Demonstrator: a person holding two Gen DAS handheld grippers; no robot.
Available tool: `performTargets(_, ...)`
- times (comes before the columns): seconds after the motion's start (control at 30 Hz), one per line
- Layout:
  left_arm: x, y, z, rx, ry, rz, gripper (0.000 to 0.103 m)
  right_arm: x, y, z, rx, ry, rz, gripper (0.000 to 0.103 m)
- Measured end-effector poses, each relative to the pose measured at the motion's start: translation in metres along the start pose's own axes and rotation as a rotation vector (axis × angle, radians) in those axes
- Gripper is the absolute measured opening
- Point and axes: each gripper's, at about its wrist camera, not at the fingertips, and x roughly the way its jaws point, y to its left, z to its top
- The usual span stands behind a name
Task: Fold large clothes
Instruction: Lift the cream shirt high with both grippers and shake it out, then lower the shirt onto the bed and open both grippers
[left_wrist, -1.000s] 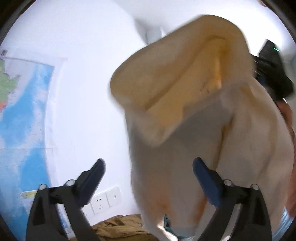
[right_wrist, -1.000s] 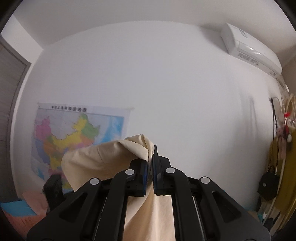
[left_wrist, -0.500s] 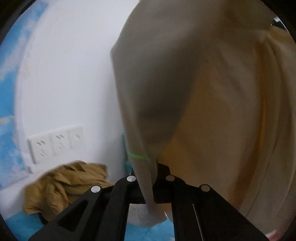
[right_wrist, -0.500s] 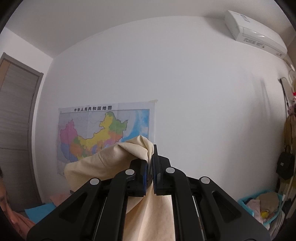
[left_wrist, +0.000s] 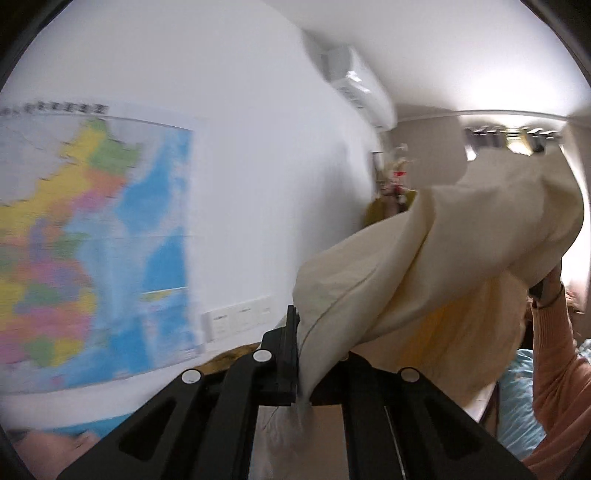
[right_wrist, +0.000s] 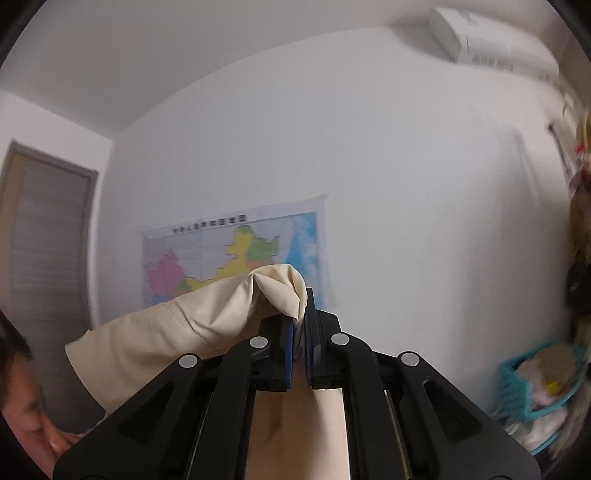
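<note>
A large cream garment (left_wrist: 436, 266) is held up in the air between both grippers. My left gripper (left_wrist: 301, 354) is shut on one edge of it; the cloth bunches over the right finger and stretches up to the right, towards a raised hand in a pink sleeve (left_wrist: 554, 332). In the right wrist view my right gripper (right_wrist: 300, 334) is shut on another bunched part of the cream garment (right_wrist: 207, 321), which drapes off to the lower left. The garment's lower part hangs out of sight below both cameras.
A colourful wall map (left_wrist: 85, 236) and wall sockets (left_wrist: 236, 319) lie ahead on the white wall, an air conditioner (left_wrist: 358, 88) high up. A brown garment (left_wrist: 232, 360) lies behind the left fingers. A teal basket of clothes (right_wrist: 535, 384) stands at the right, a grey door (right_wrist: 44, 280) at the left.
My left gripper, open a second ago, closed on the garment's edge and then swung aside, pulling the cloth out. The right gripper kept its grip while its view shifted and tilted.
</note>
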Motion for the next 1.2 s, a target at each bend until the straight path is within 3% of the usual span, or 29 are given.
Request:
performTargets(0.13,-0.070,-0.013,0.030,0.025,-0.004,0.140,0.003,0.014,0.004,-0.003,0.032,-0.002,0.086,0.005)
performTargets(0.23,-0.079,-0.012,0.045,0.032,-0.006,0.227,0.004,0.043,-0.005,-0.005,0.083,0.011,0.147,0.005)
performTargets(0.37,-0.069,0.007,0.050,0.022,0.019,0.328,0.005,0.128,-0.030,-0.026,0.158,0.115,0.166,0.006)
performTargets(0.43,-0.042,0.044,0.039,-0.061,0.094,0.396,0.005,0.197,-0.051,-0.058,0.237,0.220,0.176,0.006)
performTargets(0.53,-0.003,0.098,0.000,-0.168,0.229,0.492,0.005,0.290,-0.069,-0.123,0.304,0.378,0.156,0.006)
performTargets(0.63,0.050,0.159,-0.072,-0.252,0.435,0.599,0.005,0.376,-0.078,-0.212,0.334,0.564,0.088,0.006)
performTargets(0.7,0.078,0.190,-0.119,-0.273,0.546,0.662,0.005,0.419,-0.079,-0.269,0.323,0.673,0.036,0.006)
performTargets(0.77,0.103,0.224,-0.166,-0.332,0.654,0.673,0.005,0.459,-0.082,-0.325,0.368,0.781,0.005,0.006)
performTargets(0.83,0.118,0.243,-0.192,-0.346,0.712,0.696,0.005,0.466,-0.087,-0.362,0.368,0.847,-0.040,0.007)
performTargets(0.87,0.124,0.250,-0.203,-0.346,0.739,0.706,0.005,0.475,-0.088,-0.376,0.373,0.878,-0.054,0.011)
performTargets(0.93,0.130,0.265,-0.217,-0.372,0.775,0.706,0.005,0.486,-0.090,-0.398,0.355,0.947,-0.128,0.031)
performTargets(1.0,0.129,0.279,-0.224,-0.417,0.789,0.676,0.005,0.485,-0.097,-0.394,0.361,0.946,-0.168,0.070)
performTargets(1.07,0.125,0.286,-0.225,-0.429,0.795,0.680,0.007,0.470,-0.098,-0.372,0.320,0.905,-0.199,0.075)
performTargets(1.13,0.123,0.292,-0.229,-0.442,0.799,0.662,0.012,0.445,-0.085,-0.346,0.253,0.902,-0.127,0.077)
performTargets(1.2,0.119,0.296,-0.233,-0.449,0.800,0.652,0.021,0.404,-0.058,-0.327,0.159,0.910,-0.026,0.097)
